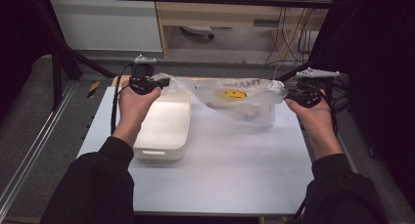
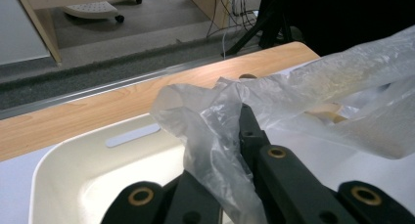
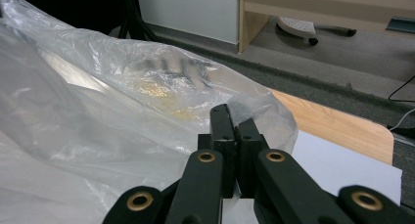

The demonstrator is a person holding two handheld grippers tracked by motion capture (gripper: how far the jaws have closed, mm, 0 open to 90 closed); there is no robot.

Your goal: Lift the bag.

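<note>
One clear, seemingly smiley-printed plastic bag [image 1: 235, 99]

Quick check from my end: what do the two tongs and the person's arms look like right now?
Both tongs, left and right, are black, with brass-coloured rivets on the linkages. Each carries a grey three-cornered plate on top and trails a black cable. The person wears dark long sleeves, and the hands are ungloved.

clear plastic bag [image 1: 235, 99], yellow smiley face, upside-down dark lettering approx "THANK", rest unreadable
</note>
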